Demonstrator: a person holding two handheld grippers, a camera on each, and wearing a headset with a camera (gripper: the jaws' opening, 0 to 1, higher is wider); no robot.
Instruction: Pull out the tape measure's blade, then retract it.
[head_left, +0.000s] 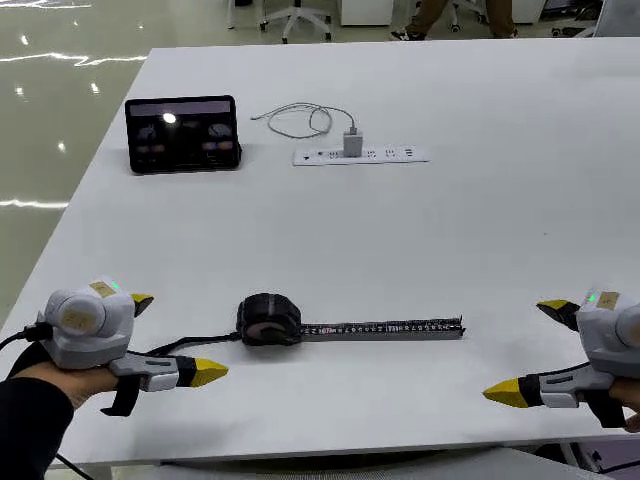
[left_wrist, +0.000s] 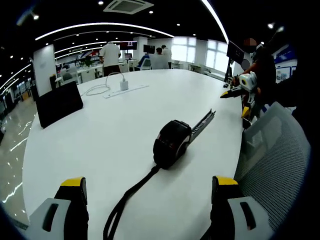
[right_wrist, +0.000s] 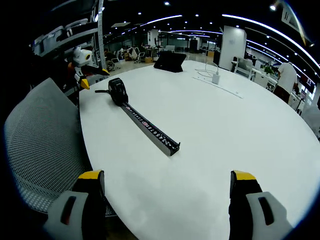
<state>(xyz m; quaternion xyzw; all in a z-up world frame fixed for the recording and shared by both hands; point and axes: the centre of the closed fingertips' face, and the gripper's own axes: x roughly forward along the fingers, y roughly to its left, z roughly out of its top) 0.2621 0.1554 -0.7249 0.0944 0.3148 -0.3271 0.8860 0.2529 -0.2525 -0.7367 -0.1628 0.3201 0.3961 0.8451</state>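
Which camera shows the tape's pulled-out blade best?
The right gripper view: the blade runs toward the camera with markings visible. Head view shows it whole but small; left gripper view, partly behind the case.

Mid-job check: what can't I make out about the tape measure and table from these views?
Blade numerals: too small in the head view.
Tape measure case lock: dark, too small, every view.
Strap end: cut off by the left gripper view's bottom edge.
Tablet screen: washed out by glare, head view.
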